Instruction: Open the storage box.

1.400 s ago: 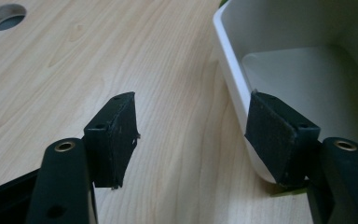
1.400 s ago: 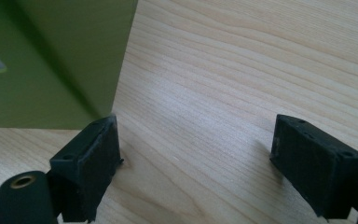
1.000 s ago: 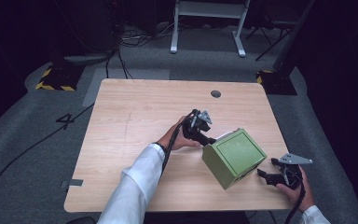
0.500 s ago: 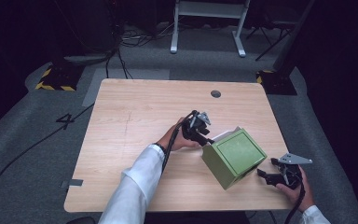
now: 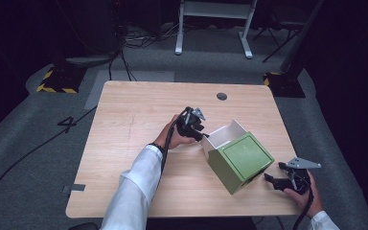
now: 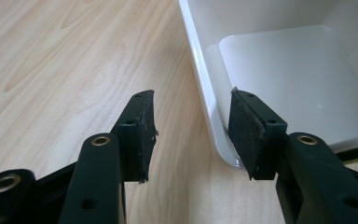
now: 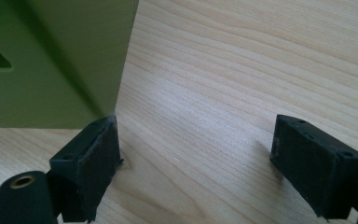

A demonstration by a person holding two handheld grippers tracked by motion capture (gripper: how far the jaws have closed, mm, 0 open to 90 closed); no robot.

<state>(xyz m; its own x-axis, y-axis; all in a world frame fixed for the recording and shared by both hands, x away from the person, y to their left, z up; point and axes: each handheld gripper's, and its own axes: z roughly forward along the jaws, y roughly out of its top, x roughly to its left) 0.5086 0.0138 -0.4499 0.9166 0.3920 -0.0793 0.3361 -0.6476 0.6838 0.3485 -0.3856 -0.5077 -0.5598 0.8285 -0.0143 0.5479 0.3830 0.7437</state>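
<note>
The green box [image 5: 239, 162] with a white inside lies tipped on its side on the wooden table [image 5: 124, 124], between the two grippers. Its open mouth faces the left gripper [image 5: 202, 136], and its green bottom panel faces up and toward the right gripper [image 5: 272, 176].

The left gripper is spread open at the box's mouth. In the left gripper view its jaws straddle the white rim [image 6: 204, 93]: one pad [image 6: 144, 135] is outside over bare wood, the other pad [image 6: 247, 135] is inside against the white wall. The jaws are not pressed together on the rim; a gap shows between the outer pad and the wall.

The right gripper is released too, jaws wide apart, holding nothing. It sits just beside the box's near green corner. In the right gripper view the green wall [image 7: 51, 60] rises just past one pad [image 7: 93, 163], while the other pad [image 7: 314, 161] stands well apart over bare table.
</note>
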